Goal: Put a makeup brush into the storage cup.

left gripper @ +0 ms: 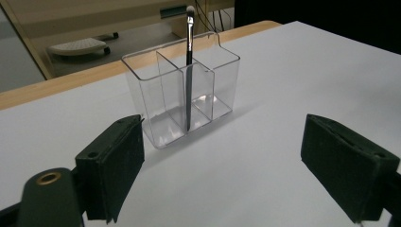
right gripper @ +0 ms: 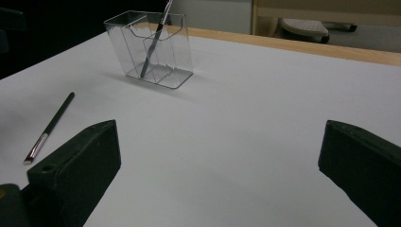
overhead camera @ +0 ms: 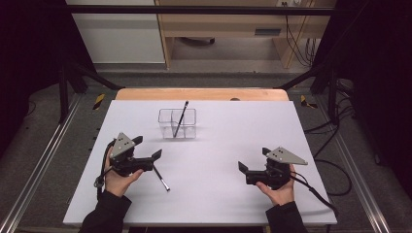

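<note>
Two claws hover over the white counter point(overhead camera: 204, 194), left claw point(overhead camera: 147, 147) and right claw point(overhead camera: 253, 159) both spread apart, holding nothing; one brush point(overhead camera: 180, 118) leans inside the clear organizer point(overhead camera: 165, 127), another brush point(overhead camera: 162, 178) lies beside the left claw

clear organizer point(overhead camera: 177, 123) mid-table, loose brush point(overhead camera: 162, 178) lying nearby

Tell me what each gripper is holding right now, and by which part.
Nothing is held. The left gripper and right gripper are both open and empty. One brush lies on the table; another brush stands in the clear box.
</note>
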`<act>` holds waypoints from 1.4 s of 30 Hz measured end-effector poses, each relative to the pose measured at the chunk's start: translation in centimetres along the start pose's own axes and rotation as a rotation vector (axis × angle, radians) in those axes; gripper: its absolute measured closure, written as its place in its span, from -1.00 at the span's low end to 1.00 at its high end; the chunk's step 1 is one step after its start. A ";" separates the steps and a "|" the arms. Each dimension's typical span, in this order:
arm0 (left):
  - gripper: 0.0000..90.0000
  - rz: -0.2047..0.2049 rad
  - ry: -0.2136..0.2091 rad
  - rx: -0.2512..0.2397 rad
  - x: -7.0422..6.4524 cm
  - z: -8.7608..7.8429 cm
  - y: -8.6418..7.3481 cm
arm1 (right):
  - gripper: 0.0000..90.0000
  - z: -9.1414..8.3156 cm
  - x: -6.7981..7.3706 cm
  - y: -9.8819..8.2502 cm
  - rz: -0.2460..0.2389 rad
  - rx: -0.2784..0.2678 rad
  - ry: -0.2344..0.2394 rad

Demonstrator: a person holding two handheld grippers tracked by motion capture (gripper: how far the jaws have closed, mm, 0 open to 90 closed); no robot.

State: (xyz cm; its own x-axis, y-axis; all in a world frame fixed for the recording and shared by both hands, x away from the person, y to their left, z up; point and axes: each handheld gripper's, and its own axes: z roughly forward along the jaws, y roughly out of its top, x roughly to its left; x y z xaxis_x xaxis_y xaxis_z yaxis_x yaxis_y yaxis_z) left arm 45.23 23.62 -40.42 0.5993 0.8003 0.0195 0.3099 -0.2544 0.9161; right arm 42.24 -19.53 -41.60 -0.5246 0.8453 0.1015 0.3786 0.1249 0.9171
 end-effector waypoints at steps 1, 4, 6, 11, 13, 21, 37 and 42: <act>-0.71 0.003 -0.003 -0.002 0.0 -0.2 -0.1 | -0.99 0.0 0.0 0.0 0.001 0.001 -0.002; -0.71 0.009 -0.013 0.000 0.1 -0.6 -0.5 | -0.99 -0.1 0.0 -0.1 0.003 0.005 -0.004; -0.71 0.015 -0.023 0.002 0.3 -0.9 -0.8 | -0.99 -0.1 -0.1 -0.2 -0.001 0.007 -0.006; -0.71 0.039 -0.050 0.020 0.4 -1.4 -1.4 | -0.99 -0.2 -0.2 -0.2 0.001 0.012 -0.007; -0.71 0.045 -0.061 0.018 0.4 -1.6 -1.6 | -0.99 -0.2 -0.2 -0.2 0.000 0.012 -0.009; -0.69 0.097 -0.129 0.061 0.6 -1.5 -1.7 | -0.99 -0.1 -0.2 -0.3 -0.001 0.017 -0.009; -0.69 0.161 -0.200 0.185 1.7 -0.2 -2.6 | -0.98 0.2 0.0 -0.5 -0.004 0.030 0.000; -0.70 0.192 -0.219 0.239 1.6 0.7 -3.0 | -0.98 0.3 0.1 -0.6 -0.006 0.034 0.000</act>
State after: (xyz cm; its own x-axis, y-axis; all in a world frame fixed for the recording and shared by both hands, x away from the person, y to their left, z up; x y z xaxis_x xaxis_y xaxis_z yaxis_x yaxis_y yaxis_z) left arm 45.76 25.28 -43.46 0.7989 0.5970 0.0722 0.3244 -0.5290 0.7842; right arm 42.22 -19.40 -42.22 -0.5271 0.8443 0.0963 0.4011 0.1473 0.9041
